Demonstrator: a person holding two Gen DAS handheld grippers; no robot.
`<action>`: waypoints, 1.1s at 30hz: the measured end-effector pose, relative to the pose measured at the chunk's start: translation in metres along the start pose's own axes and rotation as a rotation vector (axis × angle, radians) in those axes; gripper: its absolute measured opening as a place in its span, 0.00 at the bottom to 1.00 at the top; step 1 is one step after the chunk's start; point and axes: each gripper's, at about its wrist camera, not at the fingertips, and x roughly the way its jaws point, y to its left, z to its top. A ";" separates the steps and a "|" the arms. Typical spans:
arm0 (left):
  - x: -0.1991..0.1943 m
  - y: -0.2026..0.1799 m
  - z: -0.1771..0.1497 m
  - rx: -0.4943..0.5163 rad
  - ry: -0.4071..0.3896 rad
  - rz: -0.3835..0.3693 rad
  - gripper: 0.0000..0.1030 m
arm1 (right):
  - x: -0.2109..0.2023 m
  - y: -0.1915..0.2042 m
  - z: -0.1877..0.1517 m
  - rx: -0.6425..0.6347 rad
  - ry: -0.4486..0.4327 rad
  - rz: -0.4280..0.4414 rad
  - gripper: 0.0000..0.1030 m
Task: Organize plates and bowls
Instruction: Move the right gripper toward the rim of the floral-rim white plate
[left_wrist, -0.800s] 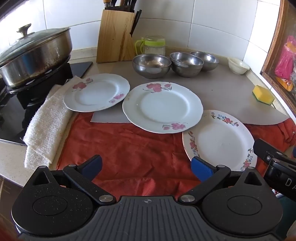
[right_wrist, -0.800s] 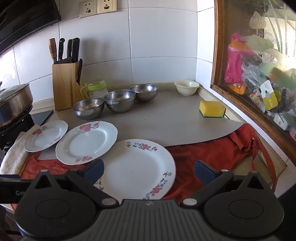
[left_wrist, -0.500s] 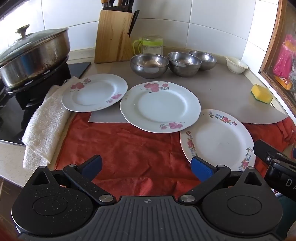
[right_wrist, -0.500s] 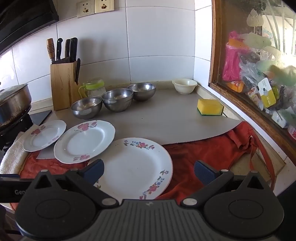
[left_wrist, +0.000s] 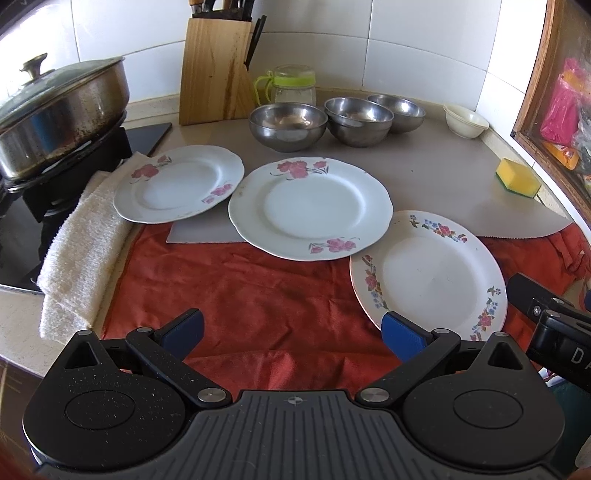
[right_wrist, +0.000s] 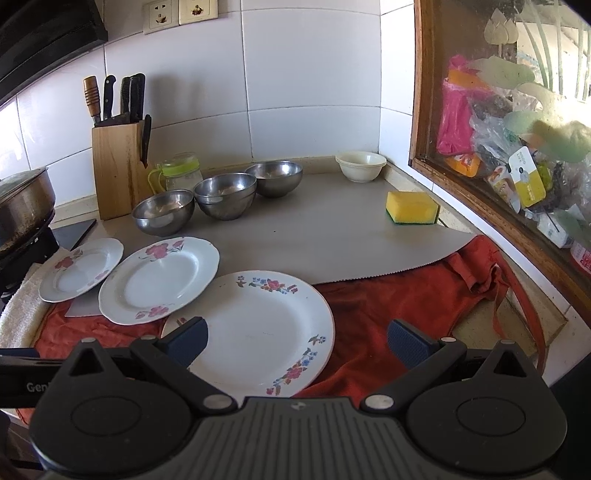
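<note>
Three white flowered plates lie in a row on the counter: a small one (left_wrist: 179, 182) (right_wrist: 81, 268) at left, a middle one (left_wrist: 310, 206) (right_wrist: 159, 278), and a large one (left_wrist: 428, 273) (right_wrist: 258, 328) at right on the red cloth. Behind them stand three steel bowls (left_wrist: 288, 125) (right_wrist: 225, 194) and a cream bowl (left_wrist: 466, 120) (right_wrist: 360, 166). My left gripper (left_wrist: 291, 332) hangs open above the red cloth, nothing between its fingers. My right gripper (right_wrist: 297, 338) is open above the large plate's near right rim, not touching it.
A lidded pan (left_wrist: 55, 114) sits on a stove at left beside a white towel (left_wrist: 85, 251). A knife block (left_wrist: 216, 70), a glass jar (left_wrist: 291, 86) and a yellow sponge (left_wrist: 517, 179) (right_wrist: 412, 207) are near the back. A wood-framed glass pane (right_wrist: 498, 147) borders the right.
Both views have shifted slightly: the plates and bowls sit a little further left and lower in frame. Nothing on the counter has moved, and both grippers stay open.
</note>
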 end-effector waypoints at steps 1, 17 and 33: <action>0.001 -0.001 0.000 0.000 0.005 -0.001 1.00 | 0.001 -0.001 -0.001 -0.004 0.008 -0.003 1.00; 0.033 -0.036 0.001 0.078 0.032 -0.029 1.00 | 0.056 -0.043 0.007 0.020 0.092 -0.006 1.00; 0.069 -0.056 0.018 0.059 0.098 -0.112 0.98 | 0.102 -0.052 0.018 0.011 0.197 0.174 0.77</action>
